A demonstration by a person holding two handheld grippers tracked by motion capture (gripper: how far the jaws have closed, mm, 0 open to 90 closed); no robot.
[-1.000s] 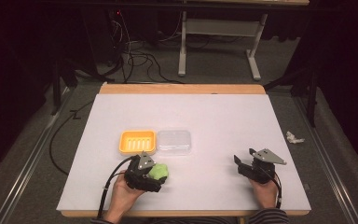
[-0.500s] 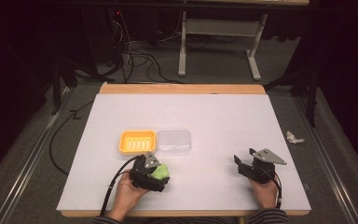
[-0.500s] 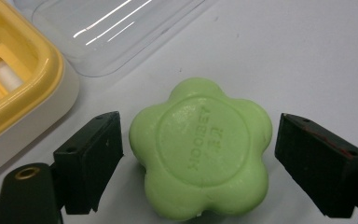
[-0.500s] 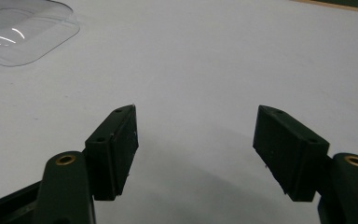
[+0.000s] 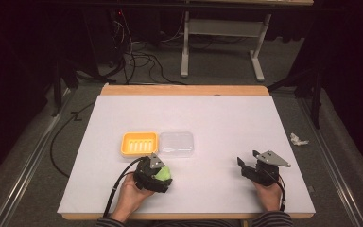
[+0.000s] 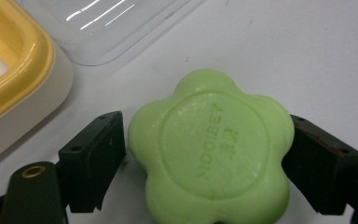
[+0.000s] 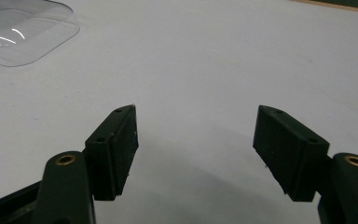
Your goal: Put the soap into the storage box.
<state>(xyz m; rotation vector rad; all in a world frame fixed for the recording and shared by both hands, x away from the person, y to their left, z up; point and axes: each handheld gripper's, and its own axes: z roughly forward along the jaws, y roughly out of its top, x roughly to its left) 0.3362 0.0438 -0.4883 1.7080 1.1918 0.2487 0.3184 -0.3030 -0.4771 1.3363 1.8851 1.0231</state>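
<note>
Green flower-shaped soap bar (image 6: 209,149) near tabletop's front edge, pinched between left gripper (image 5: 155,173) jaws, embossed lettering legible in left gripper view, right gripper (image 7: 196,154) jaws spread, low over bare white tabletop (image 5: 227,118).

Dim room, grey carpet (image 5: 38,156), tangled floor cables (image 5: 137,59)

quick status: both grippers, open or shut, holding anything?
Left gripper: shut on the green soap.
Right gripper: open, holding nothing.
</note>
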